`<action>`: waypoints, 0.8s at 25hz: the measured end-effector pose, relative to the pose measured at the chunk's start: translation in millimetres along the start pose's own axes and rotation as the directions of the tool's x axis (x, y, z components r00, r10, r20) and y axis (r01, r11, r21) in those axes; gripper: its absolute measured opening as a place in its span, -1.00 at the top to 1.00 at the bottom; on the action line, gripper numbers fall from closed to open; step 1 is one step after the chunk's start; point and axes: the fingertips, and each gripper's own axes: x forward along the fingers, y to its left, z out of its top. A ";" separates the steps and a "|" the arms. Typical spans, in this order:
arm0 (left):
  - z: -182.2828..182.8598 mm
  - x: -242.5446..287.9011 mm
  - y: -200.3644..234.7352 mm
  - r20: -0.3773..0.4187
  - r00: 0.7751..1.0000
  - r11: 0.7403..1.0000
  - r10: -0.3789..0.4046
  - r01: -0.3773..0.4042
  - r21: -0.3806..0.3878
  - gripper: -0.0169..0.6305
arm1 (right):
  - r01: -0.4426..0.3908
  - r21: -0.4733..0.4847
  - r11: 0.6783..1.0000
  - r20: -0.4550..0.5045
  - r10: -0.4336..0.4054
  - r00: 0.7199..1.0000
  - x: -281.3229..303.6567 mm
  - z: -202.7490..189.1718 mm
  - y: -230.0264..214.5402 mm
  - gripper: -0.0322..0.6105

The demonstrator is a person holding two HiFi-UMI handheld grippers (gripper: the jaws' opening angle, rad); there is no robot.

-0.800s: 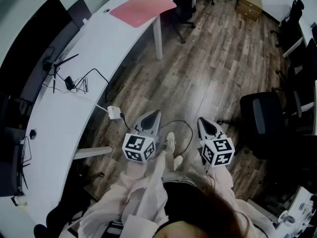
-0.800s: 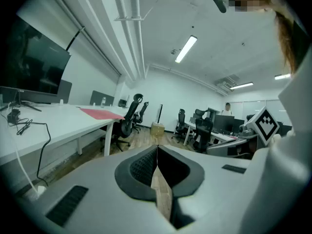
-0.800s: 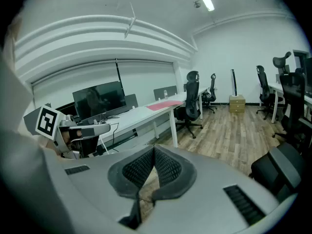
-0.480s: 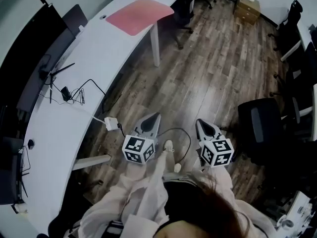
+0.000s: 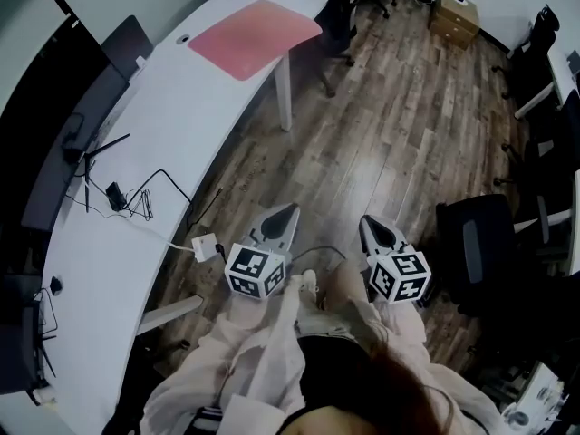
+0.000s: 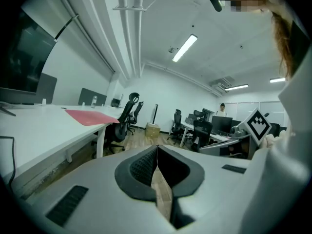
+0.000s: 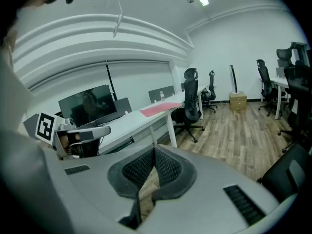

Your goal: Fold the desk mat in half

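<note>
— At the far end of the curved white desk [image 5: 136, 152]: item one, pink desk mat [image 5: 254, 36], flat and unfolded, one corner close to the desk's end edge. Grippers?

— Left gripper [image 5: 289, 209]: jaws closed together, nothing between them. Right gripper [image 5: 366, 221]: likewise closed and empty. Both are held over the wooden floor [image 5: 390, 125], well apart from the mat.

— Hazards?

— Two likely. Pinched at one corner only, the mat may slide off the end edge instead of folding. Black cables [image 5: 145, 193] and a white adapter [image 5: 206, 246] lie along the nearer stretch of desk and could snag a sleeve.

— Room?

— Floor open from the person to the mat. Desk leg [image 5: 284, 89] below the mat's end; black office chair [image 5: 340, 7] just beyond it; second chair [image 5: 476, 243] near the right gripper. Walking up along the desk's edge looks freest.
</note>
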 end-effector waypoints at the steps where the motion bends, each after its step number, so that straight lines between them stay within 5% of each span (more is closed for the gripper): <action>1: -1.2 4.7 2.8 -0.005 1.000 1.000 -0.002 0.002 -0.003 0.86 | 0.002 0.008 1.000 -0.008 -0.002 1.000 4.9 -1.5 -2.9 0.86; 9: 2.8 62.3 38.8 -0.028 0.999 0.999 0.024 -0.024 -0.031 0.86 | -0.027 0.043 0.999 -0.038 0.029 0.999 64.0 18.0 -41.2 0.86; 20: 60.5 197.7 110.0 0.018 0.994 0.993 0.108 -0.106 -0.051 0.86 | -0.096 0.003 0.995 -0.061 0.096 0.993 185.9 108.9 -136.3 0.86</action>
